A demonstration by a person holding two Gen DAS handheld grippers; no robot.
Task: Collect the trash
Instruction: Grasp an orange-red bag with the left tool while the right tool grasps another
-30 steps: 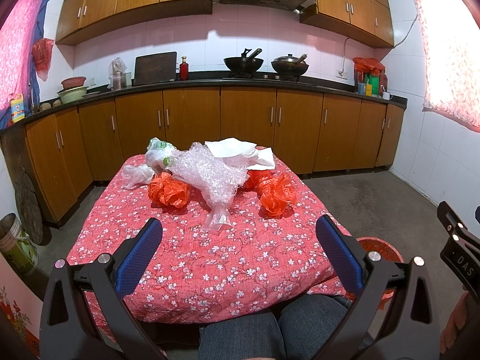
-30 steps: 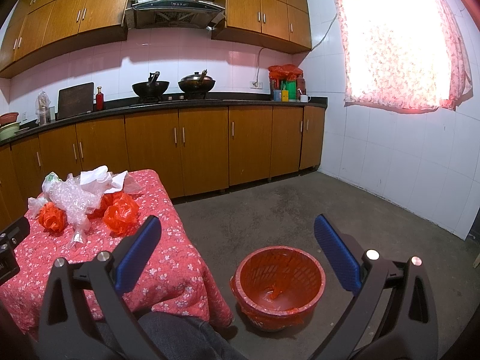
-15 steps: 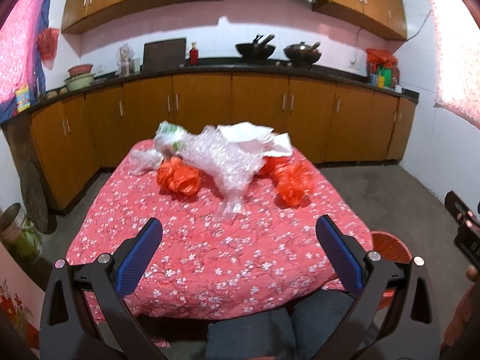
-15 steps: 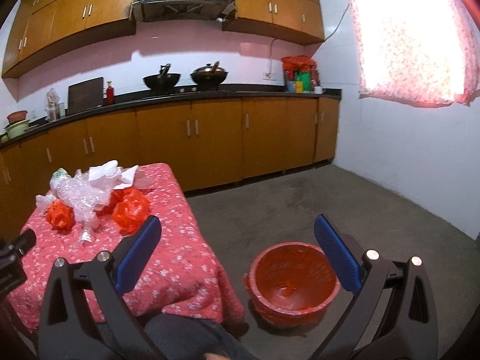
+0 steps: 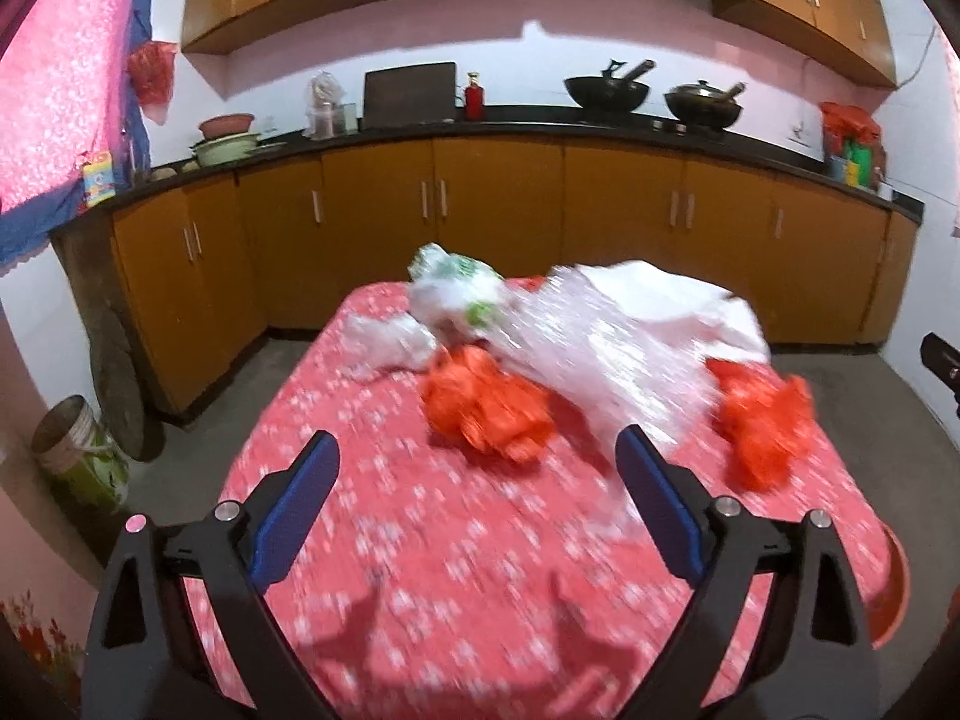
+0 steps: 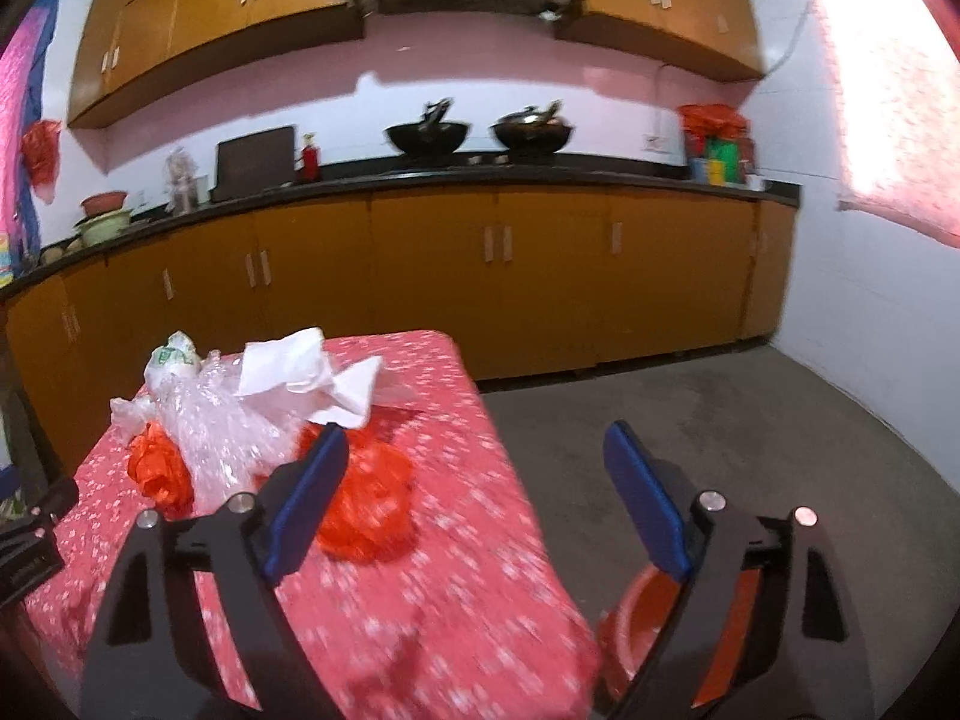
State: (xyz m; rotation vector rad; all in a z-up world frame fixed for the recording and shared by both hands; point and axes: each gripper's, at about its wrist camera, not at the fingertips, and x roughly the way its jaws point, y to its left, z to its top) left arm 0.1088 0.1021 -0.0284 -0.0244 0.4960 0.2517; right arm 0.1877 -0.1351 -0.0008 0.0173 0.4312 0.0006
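Trash pile: gathered on the far half of a table (image 5: 384, 546) covered with a red floral cloth. Items recorded as follows.

Clear bubble-wrap sheet (image 5: 606, 360), crumpled, laid across the middle of the pile; also seen in the right wrist view (image 6: 222, 438).

Orange plastic bag (image 5: 486, 414), bunched, set against the near left edge of the bubble wrap.

Second orange plastic bag (image 5: 765, 426), bunched, on the right side of the pile near the table's right edge; in the right wrist view (image 6: 372, 504) it is partly covered by the right gripper's left finger.

White paper (image 6: 306, 378), crumpled, resting on top at the back of the pile.

White bag with green print (image 5: 456, 288), at the back left, touching the bubble wrap.

Small clear plastic scrap (image 5: 384, 342), at the left end of the pile.

Red basin (image 6: 654, 630), on the floor just beside the table's right near corner, largely hidden behind the right gripper.

Left gripper (image 5: 477, 474): held over the near part of the table, jaws wide but closing, nothing between the blue pads.

Right gripper (image 6: 477, 474): held over the table's right edge, jaws wide but closing, nothing gripped.

Surroundings: wooden kitchen cabinets (image 5: 498, 210) under a dark counter, two woks (image 6: 426, 135) on the stove. Both views are motion-blurred.
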